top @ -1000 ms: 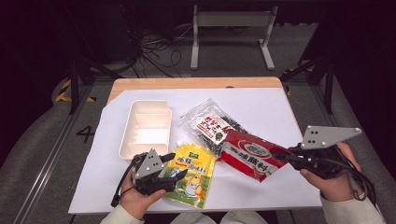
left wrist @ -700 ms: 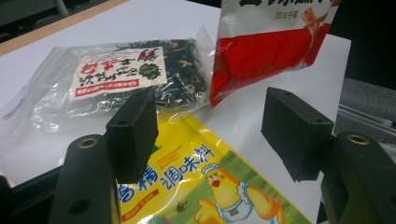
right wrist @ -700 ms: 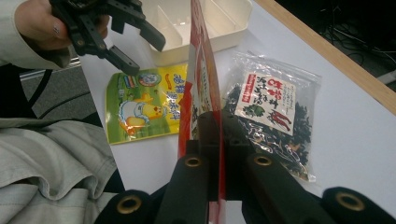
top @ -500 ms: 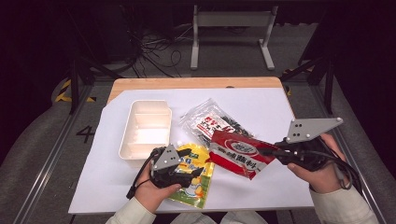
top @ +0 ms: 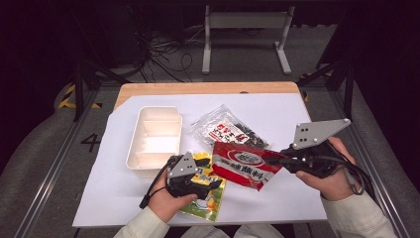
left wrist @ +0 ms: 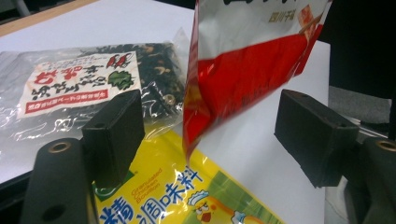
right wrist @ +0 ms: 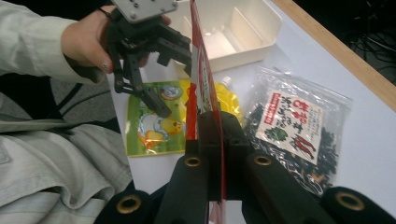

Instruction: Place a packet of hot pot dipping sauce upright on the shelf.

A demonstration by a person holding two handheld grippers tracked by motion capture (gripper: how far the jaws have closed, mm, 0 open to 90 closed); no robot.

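1. Bench (top: 307, 198) first, draped in white sheeting and carrying everything: one white divided tray (top: 154, 136), three packets, two claws.
2. Tray sits at the left with its compartments bare.
3. Red packet (top: 246, 163) is the thing in hand, lifted edge-on above the bench near its middle. One end is pinched flat in the right claw (right wrist: 217, 135), whose jaws are clamped together on it; the free end hangs down between the left claw's jaws.
4. It looks light, floppy and glossy, a foil pouch that will sag and slide, so the flat sealed edge seems the place to grip, not the puffy middle.
5. Clear packet of dark dried flakes (top: 225, 130) lies flat behind it, one only.
6. Yellow packet (top: 208, 191) lies flat under the left hand, again one.
7. Left claw (left wrist: 210, 135) stands apart and has just been opening; the red pouch's corner dangles between the pads, probably clear of both, though the angle is tight.
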